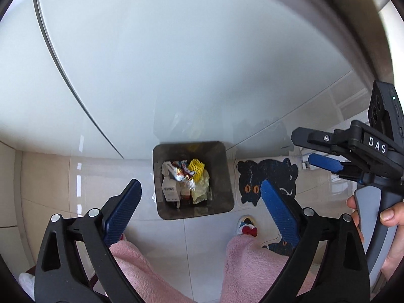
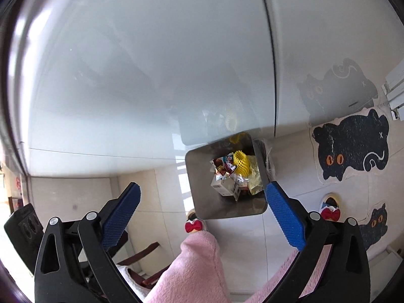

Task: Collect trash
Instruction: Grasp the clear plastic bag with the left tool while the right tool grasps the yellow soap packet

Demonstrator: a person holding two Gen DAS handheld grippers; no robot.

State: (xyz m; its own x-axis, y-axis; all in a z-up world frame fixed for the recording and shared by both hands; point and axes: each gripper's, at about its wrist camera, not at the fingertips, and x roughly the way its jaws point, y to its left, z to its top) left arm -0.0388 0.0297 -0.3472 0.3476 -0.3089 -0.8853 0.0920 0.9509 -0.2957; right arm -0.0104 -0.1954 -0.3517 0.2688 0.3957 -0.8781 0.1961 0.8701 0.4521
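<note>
One metal trash bin (image 1: 192, 180) stands on the floor. It holds one yellow foam net (image 1: 196, 168), one small white box (image 1: 169, 190) and one shiny snack wrapper (image 1: 182, 173). Two black cat mats (image 2: 351, 149) lie at three o'clock. Two claws appear: the left claw (image 1: 199, 207) and the right claw (image 2: 202, 212).

A grey square trash bin (image 1: 222, 176) stands upright on the floor, holding wrappers (image 1: 183, 173) and a yellow foam net (image 1: 197, 168).

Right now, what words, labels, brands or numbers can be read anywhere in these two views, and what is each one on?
"DAS": white letters on the right gripper body, seen from the left wrist view.
White box in the trash bin: barcode label, too small to read.
Snack wrapper in the bin: print crumpled and blurred, unreadable.
Red sign at the far left of the right wrist view: too blurred to read.
Nothing else legible.
</note>
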